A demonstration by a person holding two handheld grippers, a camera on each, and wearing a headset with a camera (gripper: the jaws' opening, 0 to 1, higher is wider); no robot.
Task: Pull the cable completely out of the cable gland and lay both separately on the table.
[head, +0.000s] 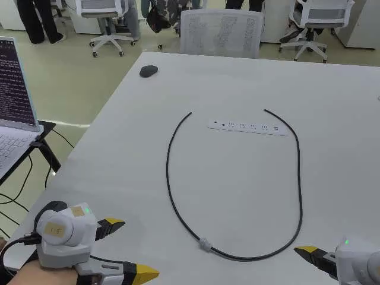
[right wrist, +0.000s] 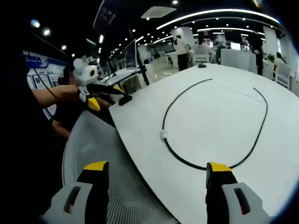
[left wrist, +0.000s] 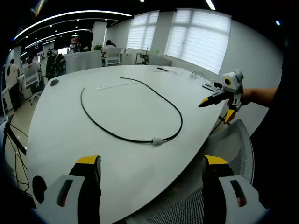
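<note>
Cable (head: 167, 160), thin black loop through grey gland (head: 205, 244); fingers (left wrist: 88, 169) wide on left gripper (left wrist: 152, 161) and right gripper (right wrist: 157, 166).

Left gripper (head: 135, 248): pale grey housing, green light on top, black lead (head: 15, 241) behind the tongs.
Right gripper (right wrist: 156, 166): pale grey housing, green light.
Jaws, both: black, yellow tips.

Bare table (head: 237, 178) inside cable (head: 168, 166) loop, power strip (head: 246, 126) across far side, mouse (head: 148, 70) well beyond
</note>
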